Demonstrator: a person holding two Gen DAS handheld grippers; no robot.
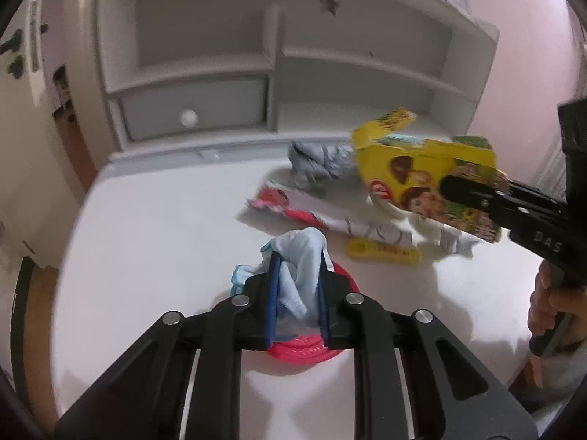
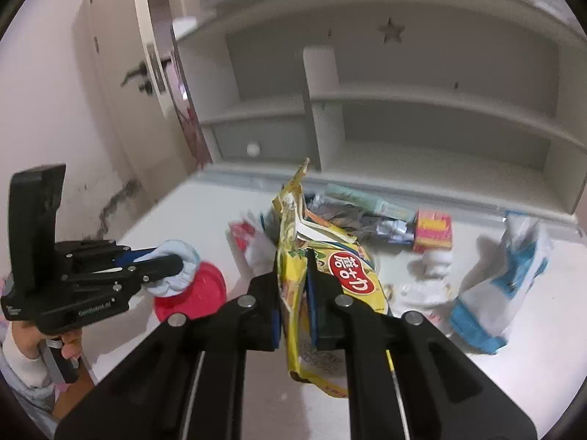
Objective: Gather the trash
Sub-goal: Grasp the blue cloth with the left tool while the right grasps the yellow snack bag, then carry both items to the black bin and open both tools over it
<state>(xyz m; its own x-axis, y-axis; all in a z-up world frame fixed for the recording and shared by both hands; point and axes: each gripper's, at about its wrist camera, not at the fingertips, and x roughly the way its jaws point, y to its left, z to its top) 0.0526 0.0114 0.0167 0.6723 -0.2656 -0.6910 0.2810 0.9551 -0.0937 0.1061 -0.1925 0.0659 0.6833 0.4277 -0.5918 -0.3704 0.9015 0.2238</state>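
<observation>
My left gripper (image 1: 299, 267) is shut on a crumpled light-blue tissue (image 1: 302, 245), just above a red round lid (image 1: 308, 352) on the white table (image 1: 146, 238). In the right wrist view the left gripper (image 2: 176, 262) shows at the left with the tissue (image 2: 185, 255) bulging past its tips over the red lid (image 2: 207, 289). My right gripper (image 2: 293, 256) is shut on a torn yellow snack bag (image 2: 352, 271), lifted off the table. In the left wrist view the right gripper (image 1: 451, 187) and the yellow bag (image 1: 400, 168) hang at the right.
More litter lies on the table: a grey wrapper (image 1: 319, 161), a red-and-white wrapper (image 1: 293, 205), a flat yellow pack (image 1: 383, 253), a small red-yellow box (image 2: 433, 229) and a white-and-blue bag (image 2: 506, 275). A white shelf unit (image 1: 279, 73) stands behind, a door (image 2: 121, 73) to the left.
</observation>
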